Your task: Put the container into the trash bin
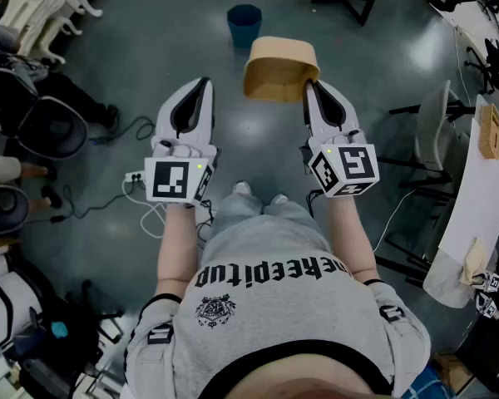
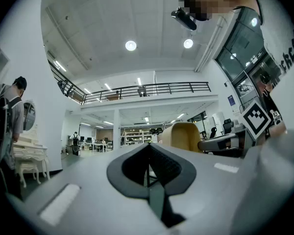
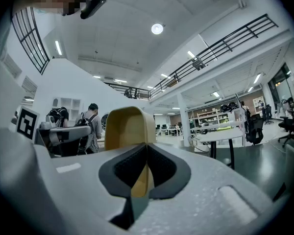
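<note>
A tan, open-topped paper container (image 1: 280, 67) hangs in the air, pinched at its right rim by my right gripper (image 1: 312, 90), which is shut on it. The right gripper view shows the container (image 3: 130, 129) rising upright from between the closed jaws. A dark blue trash bin (image 1: 244, 25) stands on the floor farther ahead, a little left of the container. My left gripper (image 1: 201, 86) floats to the left of the container, shut with nothing in it. From the left gripper view the container (image 2: 180, 135) appears off to the right.
The grey floor (image 1: 150, 65) lies below. Black chairs (image 1: 41, 115) and a seated person are at the left. A white table (image 1: 482, 181) with a chair stands at the right. A power strip with cables (image 1: 137, 177) lies near the person's feet.
</note>
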`<control>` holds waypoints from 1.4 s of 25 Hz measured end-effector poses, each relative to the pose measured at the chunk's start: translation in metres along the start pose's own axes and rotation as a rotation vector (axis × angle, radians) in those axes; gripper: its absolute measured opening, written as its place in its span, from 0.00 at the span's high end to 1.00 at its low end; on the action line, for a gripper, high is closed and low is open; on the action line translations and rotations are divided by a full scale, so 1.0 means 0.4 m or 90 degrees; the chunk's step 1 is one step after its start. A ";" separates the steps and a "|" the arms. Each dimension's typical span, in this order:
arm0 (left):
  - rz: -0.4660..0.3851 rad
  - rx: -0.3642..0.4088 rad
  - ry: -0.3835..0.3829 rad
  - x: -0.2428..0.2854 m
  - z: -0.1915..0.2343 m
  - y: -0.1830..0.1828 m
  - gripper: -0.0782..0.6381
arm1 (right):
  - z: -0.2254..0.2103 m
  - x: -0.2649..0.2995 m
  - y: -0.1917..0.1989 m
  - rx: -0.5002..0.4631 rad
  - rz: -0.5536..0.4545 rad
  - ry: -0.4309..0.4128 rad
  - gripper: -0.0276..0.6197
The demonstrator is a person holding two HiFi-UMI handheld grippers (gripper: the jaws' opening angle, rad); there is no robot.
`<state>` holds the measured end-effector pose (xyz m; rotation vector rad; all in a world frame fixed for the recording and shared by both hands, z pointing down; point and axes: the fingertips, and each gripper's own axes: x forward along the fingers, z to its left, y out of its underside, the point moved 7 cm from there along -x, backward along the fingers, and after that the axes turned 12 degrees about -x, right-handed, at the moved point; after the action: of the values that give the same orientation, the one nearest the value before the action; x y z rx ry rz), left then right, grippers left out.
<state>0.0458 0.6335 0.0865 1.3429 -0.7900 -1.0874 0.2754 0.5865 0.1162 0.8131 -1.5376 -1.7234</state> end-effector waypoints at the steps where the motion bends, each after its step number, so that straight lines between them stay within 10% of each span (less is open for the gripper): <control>1: 0.001 0.000 0.000 -0.001 0.005 0.001 0.87 | 0.004 0.003 0.000 -0.001 0.000 0.001 0.94; 35: -0.022 0.000 0.051 0.044 0.208 -0.010 0.87 | 0.083 0.156 -0.008 -0.016 -0.002 0.056 0.94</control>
<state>-0.0261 0.5881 0.0893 1.3952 -0.7100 -1.0532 0.2123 0.5545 0.1159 0.8675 -1.4547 -1.6827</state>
